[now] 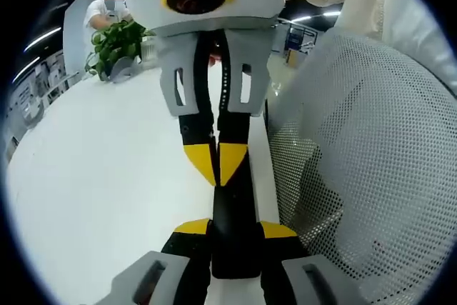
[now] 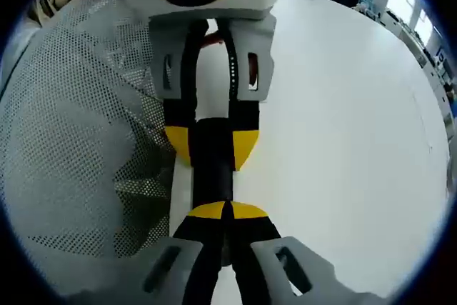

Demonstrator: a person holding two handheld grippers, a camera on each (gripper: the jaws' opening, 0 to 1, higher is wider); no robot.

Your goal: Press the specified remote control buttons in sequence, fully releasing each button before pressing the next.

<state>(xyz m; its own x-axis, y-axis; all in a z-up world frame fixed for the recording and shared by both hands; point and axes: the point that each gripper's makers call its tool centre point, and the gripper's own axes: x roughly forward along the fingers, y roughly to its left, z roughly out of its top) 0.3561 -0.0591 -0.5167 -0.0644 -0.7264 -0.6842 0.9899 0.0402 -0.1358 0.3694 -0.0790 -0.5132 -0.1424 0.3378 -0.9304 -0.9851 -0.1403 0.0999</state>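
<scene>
A long black remote control [image 1: 233,248] is held just above the edge of the white table [image 1: 107,176]. In the left gripper view, my left gripper [image 1: 234,228] is shut on the remote's near end, one yellow-tipped jaw on each side. My right gripper [image 1: 218,161] comes in from the top, jaws shut, its yellow tips pressed onto the remote's face. In the right gripper view, my right gripper [image 2: 227,210] is shut with its tips on the remote [image 2: 213,166]. Beyond it, my left gripper [image 2: 212,142] clamps the remote's far end. The buttons are hidden.
A grey mesh chair back [image 1: 357,162] stands close beside the table edge and also fills the left of the right gripper view, chair back [image 2: 78,141]. A green plant [image 1: 118,42] and a seated person [image 1: 107,6] are at the table's far end. The white table [image 2: 343,119] stretches wide.
</scene>
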